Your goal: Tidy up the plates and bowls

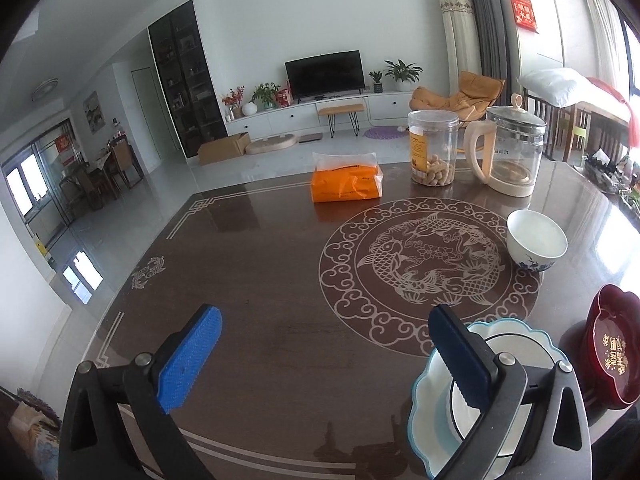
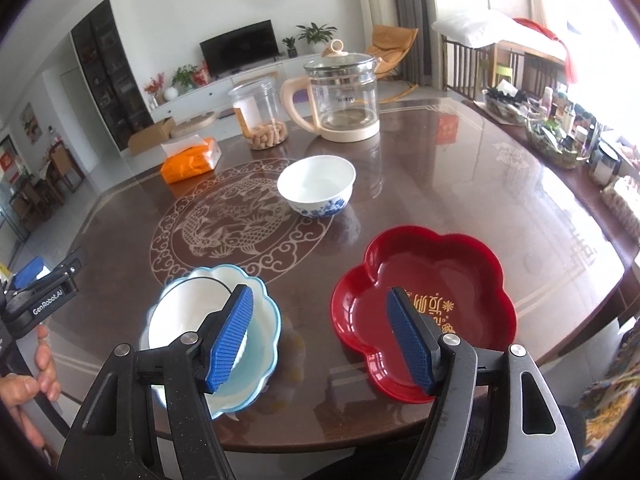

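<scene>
**Both grippers wide over the table, nothing held**

The left gripper (image 1: 324,354) hovers low over the dark table (image 1: 260,280) with its blue pads spread wide and nothing between them; its right pad (image 1: 460,360) sits in front of the pale blue scalloped plate (image 1: 424,392), which carries a white bowl (image 2: 180,312). The right gripper (image 2: 320,338) is just as wide and grips nothing; between its pads lies bare tabletop, with the blue plate to its left and the red flower-shaped dish (image 2: 424,276) to its right. The red dish rests near the table's front edge, just beside the blue plate but apart from it; a white bowl with blue flowers (image 2: 316,186) stands farther back, on the rim of the fish pattern (image 2: 224,220). Behind it are a glass kettle (image 2: 344,96), a clear jar (image 2: 260,114) and an orange tissue pack (image 2: 190,162).
</scene>
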### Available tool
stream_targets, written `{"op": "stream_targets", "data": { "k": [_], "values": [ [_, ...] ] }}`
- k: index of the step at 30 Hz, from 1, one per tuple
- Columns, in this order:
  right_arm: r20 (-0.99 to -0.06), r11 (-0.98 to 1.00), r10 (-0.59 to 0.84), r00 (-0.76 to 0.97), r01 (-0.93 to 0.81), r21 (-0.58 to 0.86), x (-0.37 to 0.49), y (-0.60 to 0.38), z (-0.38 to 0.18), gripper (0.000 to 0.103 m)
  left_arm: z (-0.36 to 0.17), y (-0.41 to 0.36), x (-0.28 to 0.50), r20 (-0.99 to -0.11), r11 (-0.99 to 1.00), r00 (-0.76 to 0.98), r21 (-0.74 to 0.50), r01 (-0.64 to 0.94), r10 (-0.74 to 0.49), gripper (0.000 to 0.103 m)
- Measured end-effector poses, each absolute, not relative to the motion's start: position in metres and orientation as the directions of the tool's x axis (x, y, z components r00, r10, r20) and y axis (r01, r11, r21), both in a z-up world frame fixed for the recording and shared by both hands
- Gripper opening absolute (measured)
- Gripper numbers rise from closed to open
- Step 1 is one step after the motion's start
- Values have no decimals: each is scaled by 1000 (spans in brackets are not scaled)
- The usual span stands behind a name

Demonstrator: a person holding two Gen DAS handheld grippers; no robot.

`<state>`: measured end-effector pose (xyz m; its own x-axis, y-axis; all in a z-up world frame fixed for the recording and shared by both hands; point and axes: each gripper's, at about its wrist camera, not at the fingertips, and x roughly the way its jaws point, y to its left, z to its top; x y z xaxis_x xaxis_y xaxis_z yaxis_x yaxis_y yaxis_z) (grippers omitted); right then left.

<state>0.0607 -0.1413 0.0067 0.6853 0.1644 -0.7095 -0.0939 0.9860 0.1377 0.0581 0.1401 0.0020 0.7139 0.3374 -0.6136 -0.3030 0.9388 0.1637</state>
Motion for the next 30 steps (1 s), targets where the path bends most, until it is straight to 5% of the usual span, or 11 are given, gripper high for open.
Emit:
{"op": "stream_targets", "data": {
  "k": [10, 21, 30],
  "values": [
    [-695, 998, 35, 718, -57, -9, 54, -136, 20, 77, 5, 134, 54, -639, 966, 725, 142, -215, 255, 102],
    [-479, 993, 117, 870, -87, 85, 33, -159, 36, 77, 15, 128, 53, -619, 977, 756, 140, -161, 213, 102],
    [-558, 986, 157, 815, -100, 132, 40, -175, 27, 77, 5, 128, 63, -657, 975, 721, 179, -134, 220, 102]
  ]
}}
